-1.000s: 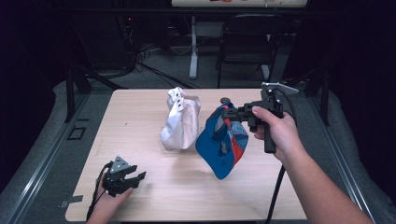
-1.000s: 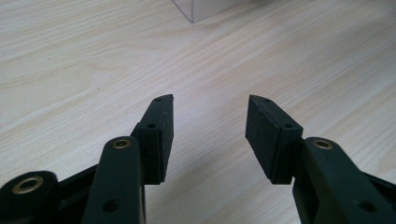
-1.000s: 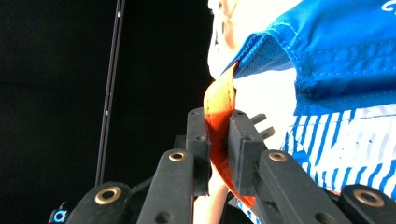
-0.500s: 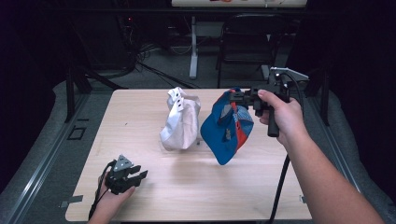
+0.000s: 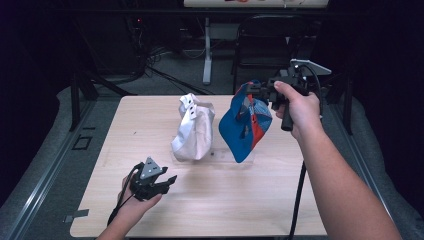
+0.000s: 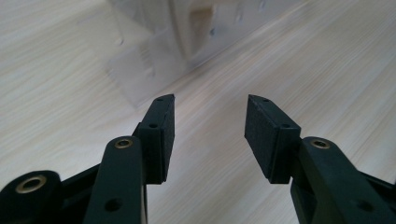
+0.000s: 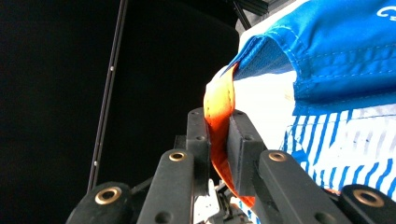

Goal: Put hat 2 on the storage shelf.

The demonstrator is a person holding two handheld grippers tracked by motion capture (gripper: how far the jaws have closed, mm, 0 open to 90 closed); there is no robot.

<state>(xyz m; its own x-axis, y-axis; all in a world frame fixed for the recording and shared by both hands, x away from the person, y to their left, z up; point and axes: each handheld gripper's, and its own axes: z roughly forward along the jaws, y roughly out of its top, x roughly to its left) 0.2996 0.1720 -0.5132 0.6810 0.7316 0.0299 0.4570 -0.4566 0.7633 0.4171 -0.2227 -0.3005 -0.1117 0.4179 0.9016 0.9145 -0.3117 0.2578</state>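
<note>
the right gripper point(image 5: 260, 91) is held up over the far right part of the wooden table point(image 5: 260, 200), and a blue baseball cap point(image 5: 245, 127) hangs from it, clear of the tabletop. in the right gripper view the two black jaws are pressed together on an orange strap point(image 7: 217, 116) at the cap's edge, with blue fabric and a blue-and-white striped panel spreading off to the right of the pads. from above, the cap dangles with its blue brim pointing down toward the table and a red and white patch showing on its crown. just to its left, near but apart from it, a white cap point(image 5: 192, 130) sits upright on the table on a clear plastic stand point(image 6: 140, 70); rows of small eyelets show on its side. the left gripper point(image 5: 167, 181) is low over the near left part of the table, well apart from both caps, held in a hand that comes in from the bottom edge. its jaws have just been opening and stand parted with nothing between them; in the left gripper view bare wood grain shows through the gap, and the blurred base of the white cap and its stand lie ahead of the fingertips. a black cable trails down from the right gripper along the forearm.
</note>
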